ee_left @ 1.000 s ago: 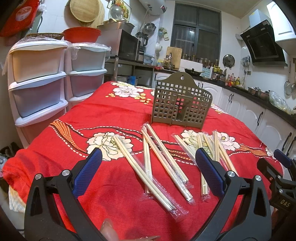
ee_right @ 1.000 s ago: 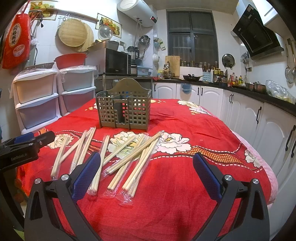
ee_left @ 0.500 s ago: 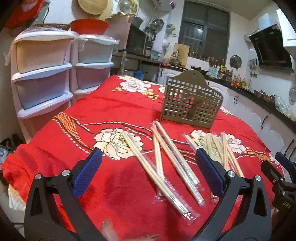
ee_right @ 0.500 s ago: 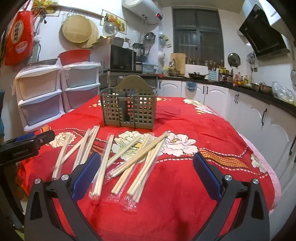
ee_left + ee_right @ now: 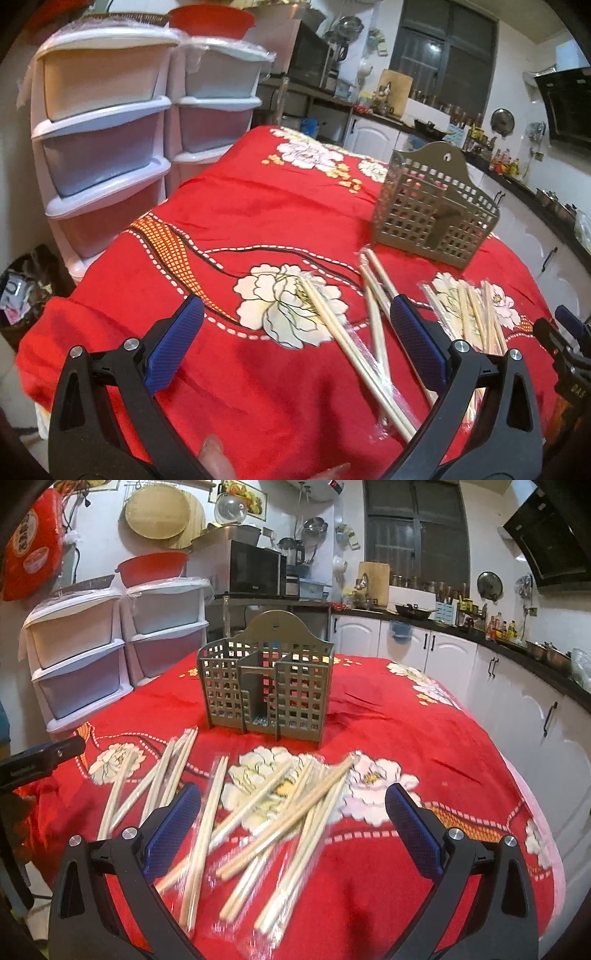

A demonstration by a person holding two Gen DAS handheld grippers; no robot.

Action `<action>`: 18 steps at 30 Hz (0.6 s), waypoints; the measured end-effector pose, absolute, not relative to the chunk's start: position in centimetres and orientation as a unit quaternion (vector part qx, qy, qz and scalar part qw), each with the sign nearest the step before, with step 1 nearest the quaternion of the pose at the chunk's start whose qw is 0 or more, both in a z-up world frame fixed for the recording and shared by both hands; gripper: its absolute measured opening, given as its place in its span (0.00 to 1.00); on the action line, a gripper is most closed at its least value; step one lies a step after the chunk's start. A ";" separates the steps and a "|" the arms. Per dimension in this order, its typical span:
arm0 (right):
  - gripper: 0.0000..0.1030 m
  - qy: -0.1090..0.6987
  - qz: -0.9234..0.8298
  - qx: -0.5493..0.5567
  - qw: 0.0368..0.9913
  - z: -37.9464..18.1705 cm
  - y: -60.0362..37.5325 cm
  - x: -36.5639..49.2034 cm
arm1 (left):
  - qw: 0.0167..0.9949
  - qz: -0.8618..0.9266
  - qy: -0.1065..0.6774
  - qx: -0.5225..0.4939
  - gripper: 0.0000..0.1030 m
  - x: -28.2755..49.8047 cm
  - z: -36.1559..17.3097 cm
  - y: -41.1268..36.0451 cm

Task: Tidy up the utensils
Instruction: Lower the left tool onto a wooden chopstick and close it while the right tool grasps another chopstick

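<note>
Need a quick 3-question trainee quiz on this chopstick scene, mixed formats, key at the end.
1. True or false: the utensil holder already contains chopsticks.
2. The right gripper is: A) shut on a pair B) open, holding nothing C) out of view.
3. Fill in: the wrapped chopsticks lie on a ___ floral tablecloth.

Key: 1 false, none visible inside; 2 B; 3 red. The left gripper is open too.

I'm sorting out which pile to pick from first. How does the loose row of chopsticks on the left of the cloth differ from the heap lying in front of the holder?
In the right wrist view, the left row lies fanned out, its sticks mostly side by side, barely overlapping. The heap is crossed and stacked, with more sticks in it. The left row sits off to the side of the holder; the heap lies directly before it. Both are pale sticks, flat on the red cloth; several in clear wrappers.
</note>
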State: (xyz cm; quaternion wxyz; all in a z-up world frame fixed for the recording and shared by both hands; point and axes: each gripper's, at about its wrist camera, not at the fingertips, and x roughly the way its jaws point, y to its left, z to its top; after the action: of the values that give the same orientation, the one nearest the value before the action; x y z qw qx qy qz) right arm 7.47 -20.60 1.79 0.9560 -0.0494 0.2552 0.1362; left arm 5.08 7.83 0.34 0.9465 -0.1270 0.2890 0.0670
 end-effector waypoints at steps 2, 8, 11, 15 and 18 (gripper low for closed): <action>0.94 0.265 0.142 -0.044 0.953 2.1 -20.5 8.6 | 0.942 0.058 0.298 -0.140 0.90 5.7 0.2 8.4; 0.94 0.307 0.153 -0.020 0.939 2.2 -20.8 12.1 | 0.923 0.037 0.348 -0.159 0.90 8.2 -0.5 9.0; 0.94 0.330 0.150 -0.012 0.932 1.7 -21.2 14.0 | 0.915 0.028 0.372 -0.156 0.90 9.6 -1.0 8.7; 0.94 0.364 0.143 0.003 0.920 0.7 -22.6 16.4 | 0.881 -0.008 0.430 -0.199 0.79 11.7 -2.9 8.6; 0.94 0.386 0.134 0.021 0.912 -0.3 -24.0 18.4 | 0.880 0.001 0.438 -0.185 0.73 12.2 -3.3 8.3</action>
State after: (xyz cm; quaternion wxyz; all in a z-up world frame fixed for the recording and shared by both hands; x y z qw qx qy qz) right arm 18.43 -23.98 -0.28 0.9123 0.0206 0.3864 0.1340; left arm 12.23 8.25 -3.29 0.8799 -0.1852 0.4376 0.0009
